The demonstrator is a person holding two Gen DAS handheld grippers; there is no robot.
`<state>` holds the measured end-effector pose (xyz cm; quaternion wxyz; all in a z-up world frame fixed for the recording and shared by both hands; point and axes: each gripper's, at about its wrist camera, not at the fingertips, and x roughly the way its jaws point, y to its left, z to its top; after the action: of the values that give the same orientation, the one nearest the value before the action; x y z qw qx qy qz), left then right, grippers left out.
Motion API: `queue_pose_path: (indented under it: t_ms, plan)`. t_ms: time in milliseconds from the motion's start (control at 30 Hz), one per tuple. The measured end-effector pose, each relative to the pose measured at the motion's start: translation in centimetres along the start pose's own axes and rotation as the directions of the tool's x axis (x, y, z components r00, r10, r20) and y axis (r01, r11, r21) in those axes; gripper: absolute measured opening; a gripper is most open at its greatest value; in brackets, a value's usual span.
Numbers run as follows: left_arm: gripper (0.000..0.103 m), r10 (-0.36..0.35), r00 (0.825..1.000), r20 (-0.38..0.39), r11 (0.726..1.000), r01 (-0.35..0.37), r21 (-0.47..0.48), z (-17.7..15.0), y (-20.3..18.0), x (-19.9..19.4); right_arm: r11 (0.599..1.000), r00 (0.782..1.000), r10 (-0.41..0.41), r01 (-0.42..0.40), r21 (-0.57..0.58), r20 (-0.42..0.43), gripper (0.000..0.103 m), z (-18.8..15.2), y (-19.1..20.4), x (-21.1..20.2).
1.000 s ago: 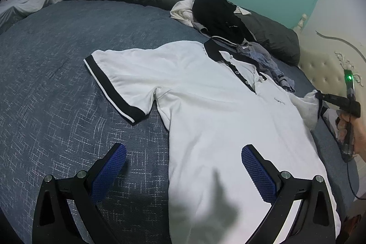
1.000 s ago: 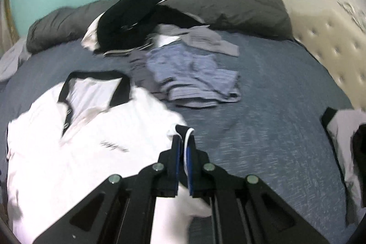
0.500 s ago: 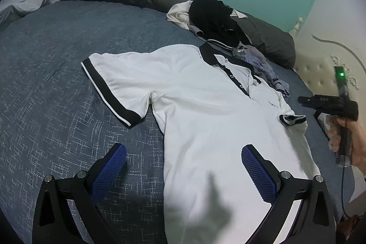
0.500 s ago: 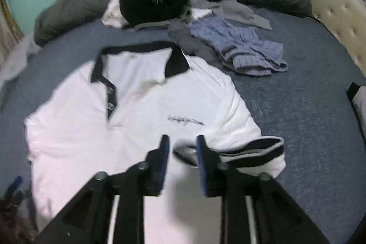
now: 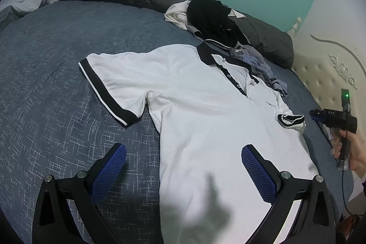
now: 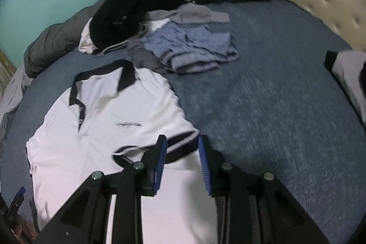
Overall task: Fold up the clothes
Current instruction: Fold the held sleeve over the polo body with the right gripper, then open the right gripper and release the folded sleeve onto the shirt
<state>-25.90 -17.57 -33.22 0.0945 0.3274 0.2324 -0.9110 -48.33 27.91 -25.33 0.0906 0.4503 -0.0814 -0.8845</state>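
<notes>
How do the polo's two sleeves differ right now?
The left sleeve lies spread flat out to the side on the bedspread; the right sleeve is folded in over the white polo shirt, its cuff bunched. The left gripper stands open short of the left sleeve; the right gripper, also open, hangs just over the right sleeve's cuff without gripping. Both sleeves are white with black, white-edged cuffs.

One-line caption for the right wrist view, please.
Open right gripper above the folded-in black-trimmed sleeve of a white polo shirt on a blue bedspread.
</notes>
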Motion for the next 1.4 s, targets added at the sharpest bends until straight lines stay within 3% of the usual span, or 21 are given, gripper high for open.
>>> queue_pose_path:
  t_ms: [100, 433, 533, 633, 867, 933, 1000, 1033, 1067, 1167, 1233, 1400]
  plan:
    - [0.103, 0.002, 1.0, -0.003, 1.0, -0.002, 0.002, 0.0, 0.0, 0.1, 1.0, 1.0, 0.031, -0.031, 0.004, -0.002, 0.032, -0.4, -1.0, 0.9]
    - [0.103, 0.001, 1.0, -0.019, 1.0, -0.001, 0.016, -0.3, -0.3, 0.5, 0.979, 0.999, 0.016, -0.025, -0.205, -0.044, 0.033, -1.4, -0.2, 3.1]
    - [0.103, 0.002, 1.0, -0.021, 1.0, -0.002, 0.015, -0.3, -0.3, 0.6, 0.967, 0.998, 0.043, -0.053, -0.249, -0.048, 0.014, -1.5, 0.0, 3.1]
    - [0.103, 0.001, 1.0, -0.021, 1.0, -0.001, 0.015, -0.3, -0.3, 0.6, 0.956, 0.996, 0.061, -0.079, -0.282, -0.07, 0.004, -1.9, 0.3, 2.9]
    - [0.103, -0.002, 1.0, -0.021, 1.0, 0.003, 0.014, -0.4, -0.4, 0.5, 0.915, 0.988, 0.098, -0.136, -0.38, -0.116, 0.001, -3.5, 1.3, 1.5]
    - [0.103, -0.003, 1.0, -0.02, 1.0, 0.003, 0.014, -0.4, -0.4, 0.5, 0.934, 0.992, 0.091, -0.117, -0.338, -0.09, 0.001, -3.1, 0.6, 1.1]
    - [0.103, -0.002, 1.0, -0.019, 1.0, 0.003, 0.015, -0.4, -0.5, 0.5, 0.963, 0.996, 0.078, -0.089, -0.253, -0.053, 0.004, -2.1, -0.8, 1.0]
    - [0.103, -0.002, 1.0, -0.019, 1.0, 0.002, 0.016, -0.4, -0.5, 0.5, 0.971, 0.996, 0.08, -0.087, -0.222, -0.043, 0.013, -1.7, -1.3, 1.0]
    - [0.103, -0.001, 1.0, -0.02, 1.0, 0.002, 0.016, -0.4, -0.5, 0.5, 0.976, 0.997, 0.074, -0.08, -0.203, -0.039, 0.032, -1.4, -1.6, 1.2]
    - [0.103, -0.001, 1.0, -0.022, 1.0, 0.001, 0.014, -0.4, -0.4, 0.6, 0.975, 0.996, 0.067, -0.08, -0.206, -0.066, 0.052, -0.9, -1.6, 2.2]
    - [0.103, -0.001, 1.0, -0.024, 1.0, 0.001, 0.015, -0.4, -0.4, 0.7, 0.971, 0.993, 0.065, -0.085, -0.222, -0.096, 0.056, -0.8, -1.3, 3.1]
    - [0.103, -0.002, 1.0, -0.026, 1.0, 0.003, 0.015, -0.4, -0.4, 0.7, 0.948, 0.991, 0.037, -0.077, -0.31, -0.131, 0.057, -1.1, -0.2, 4.9]
